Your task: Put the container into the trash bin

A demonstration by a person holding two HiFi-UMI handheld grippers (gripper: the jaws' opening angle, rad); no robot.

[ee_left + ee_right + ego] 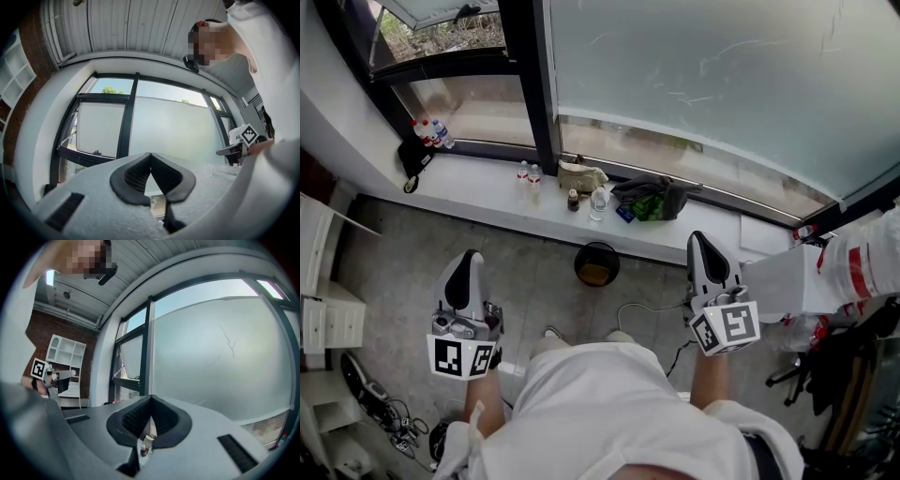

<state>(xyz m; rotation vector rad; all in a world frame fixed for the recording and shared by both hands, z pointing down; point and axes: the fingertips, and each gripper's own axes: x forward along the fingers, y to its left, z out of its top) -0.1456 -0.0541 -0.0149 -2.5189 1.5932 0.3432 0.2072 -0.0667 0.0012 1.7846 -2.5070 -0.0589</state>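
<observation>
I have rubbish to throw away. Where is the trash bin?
In the head view the bin stands on the floor in the middle, right up against the ledge, just below the brown bottle.

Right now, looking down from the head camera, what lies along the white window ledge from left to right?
First a black pouch → pair of small bottles → tan pouch → black-and-green bag.
</observation>
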